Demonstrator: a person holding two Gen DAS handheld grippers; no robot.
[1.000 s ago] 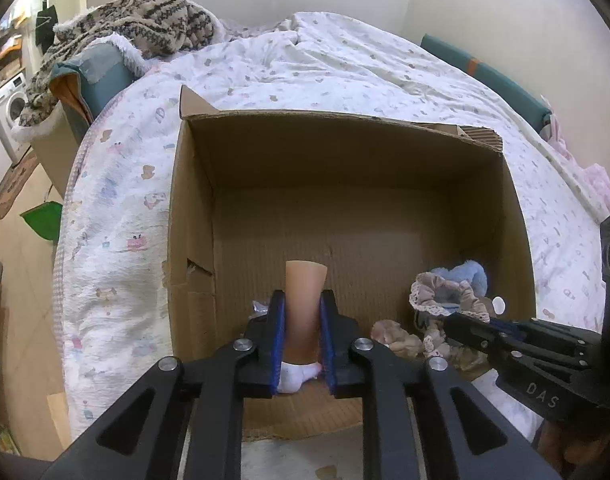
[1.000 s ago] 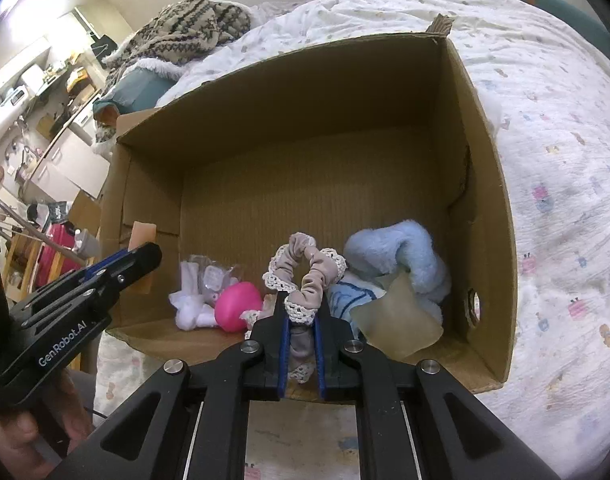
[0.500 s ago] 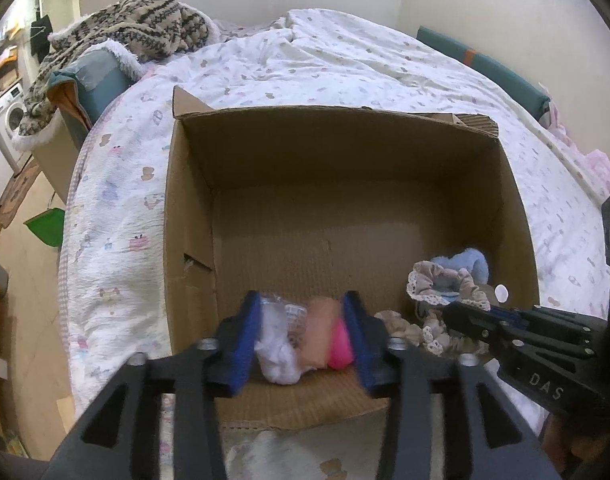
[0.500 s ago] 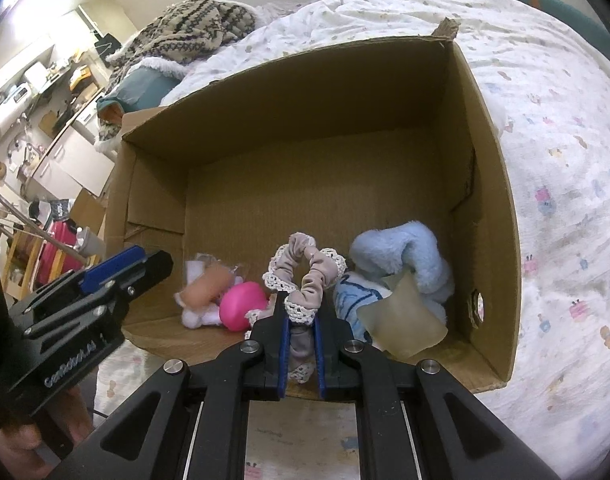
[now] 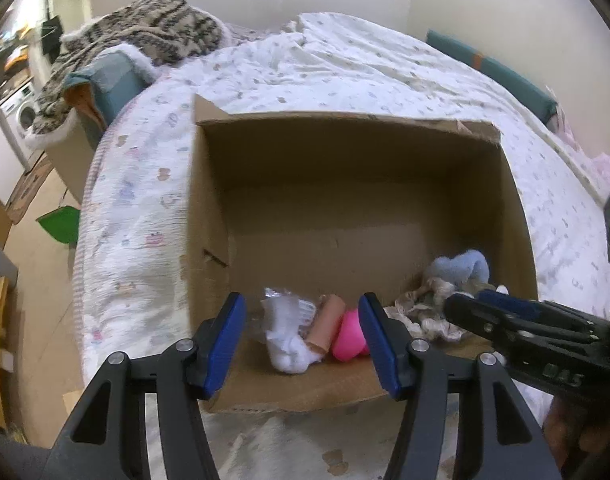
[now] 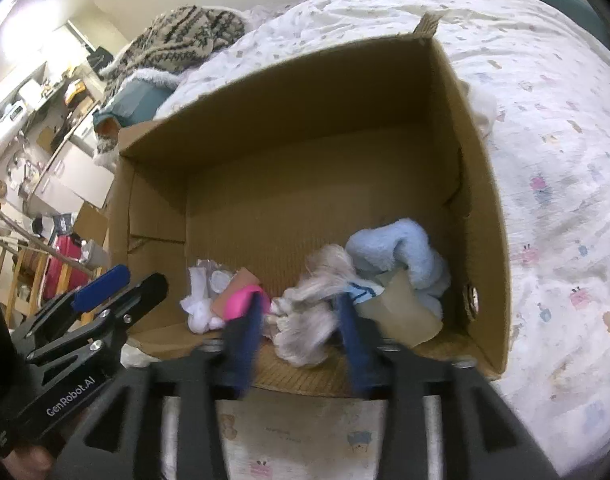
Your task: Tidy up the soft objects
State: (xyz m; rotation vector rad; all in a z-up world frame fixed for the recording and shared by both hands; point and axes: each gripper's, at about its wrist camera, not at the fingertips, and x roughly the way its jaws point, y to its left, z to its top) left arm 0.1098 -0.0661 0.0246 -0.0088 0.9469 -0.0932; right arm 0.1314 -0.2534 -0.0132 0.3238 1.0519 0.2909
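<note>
Dropped scrunchie (image 6: 309,320) lies between opening right claw (image 6: 299,332) jaws.

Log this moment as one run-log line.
left gripper: jaws just opened, tan roll dropped | right gripper: jaws just opened, lace scrunchie released | both in cardboard box

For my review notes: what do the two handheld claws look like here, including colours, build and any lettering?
Both are black plastic two-finger claws with cut-out triangular arms, silver screws at the joints and blue pads inside the fingers. The left claw carries white "GenRobot.AI" lettering on its side, seen from the right wrist camera. The right claw shows embossed letters ending "AS" on its body. No cables or sleeves are visible.
</note>
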